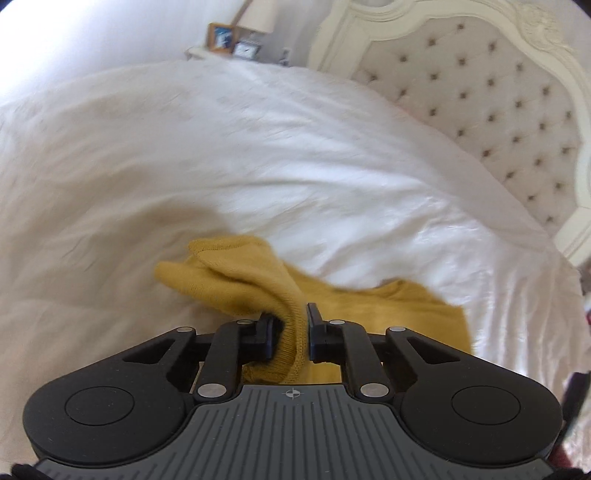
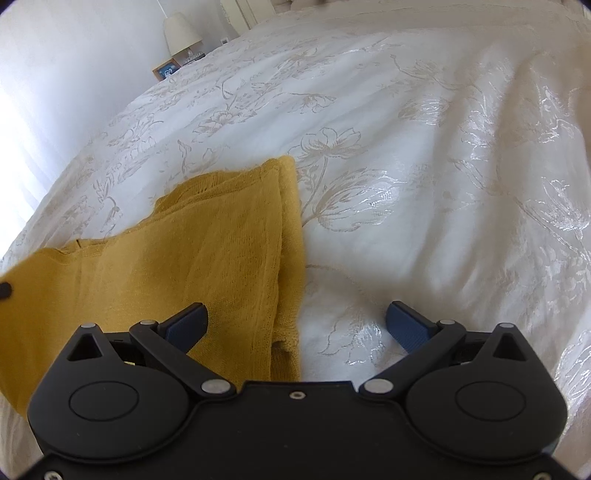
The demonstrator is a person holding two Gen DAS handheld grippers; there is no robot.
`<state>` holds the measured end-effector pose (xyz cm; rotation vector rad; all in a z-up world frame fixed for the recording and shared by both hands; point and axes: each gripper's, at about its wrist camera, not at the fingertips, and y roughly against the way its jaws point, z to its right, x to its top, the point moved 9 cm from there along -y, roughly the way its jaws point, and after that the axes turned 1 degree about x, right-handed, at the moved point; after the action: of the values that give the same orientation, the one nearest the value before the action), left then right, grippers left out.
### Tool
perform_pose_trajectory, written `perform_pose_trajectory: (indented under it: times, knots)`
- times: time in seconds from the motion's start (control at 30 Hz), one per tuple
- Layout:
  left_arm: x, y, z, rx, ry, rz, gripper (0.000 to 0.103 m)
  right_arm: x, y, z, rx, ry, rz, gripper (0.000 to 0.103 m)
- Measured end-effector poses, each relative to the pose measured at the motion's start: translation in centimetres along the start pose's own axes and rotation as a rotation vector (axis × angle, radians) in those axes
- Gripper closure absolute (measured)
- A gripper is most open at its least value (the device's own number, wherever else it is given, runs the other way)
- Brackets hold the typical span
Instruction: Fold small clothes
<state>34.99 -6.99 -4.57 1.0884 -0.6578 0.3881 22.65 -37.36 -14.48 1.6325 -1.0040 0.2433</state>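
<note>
**Bed with a yellow knit garment on it**

Before you is a bed point(image 2: 406, 147) covered by a white bedspread point(image 2: 424, 229) with a shiny woven flower pattern. A mustard-yellow knit garment point(image 2: 207, 251) lies directly on it, partly folded, with one straight edge running away from you. A cream tufted headboard point(image 1: 491, 110) stands at the bed's far end in the left wrist view.

A white floral-embroidered bedspread point(image 2: 406, 155) covers the bed. A cream tufted headboard point(image 1: 491, 110) stands behind. A lamp point(image 2: 181, 31) and framed photo point(image 2: 166, 70) sit beside it.
</note>
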Motion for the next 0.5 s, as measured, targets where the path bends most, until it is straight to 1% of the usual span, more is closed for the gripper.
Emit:
perform_pose_trajectory:
  times: [0.1,0.13,0.2,0.3,0.33,0.4,0.5]
  knots:
    - [1.4,0.3,4.4,-0.049,-0.017,0.02,0.094,0.2,0.4,0.4,0.02,-0.033,0.001,0.001]
    - [1.8,0.2,6.2,-0.074,-0.016,0.027,0.098,0.2,0.5,0.5,0.028,-0.048,0.002,0.001]
    - [2.3,-0.4,9.6,-0.128,-0.033,0.037,0.099,0.4,0.7,0.9,0.038,-0.073,0.006,0.001]
    - [2.2,-2.0,14.7,-0.178,-0.104,0.044,0.099,0.6,1.2,1.5,0.041,-0.1,0.018,0.001]
    - [2.0,-2.4,15.9,-0.184,-0.124,0.047,0.099,0.6,1.3,1.7,0.037,-0.106,0.023,0.001]
    - [1.7,-3.0,17.6,-0.188,-0.182,0.065,0.097,0.8,1.4,2.1,0.021,-0.103,0.031,0.001]
    - [1.0,-2.6,17.6,-0.168,-0.231,0.079,0.097,0.9,1.4,2.5,-0.014,-0.085,0.044,0.001]
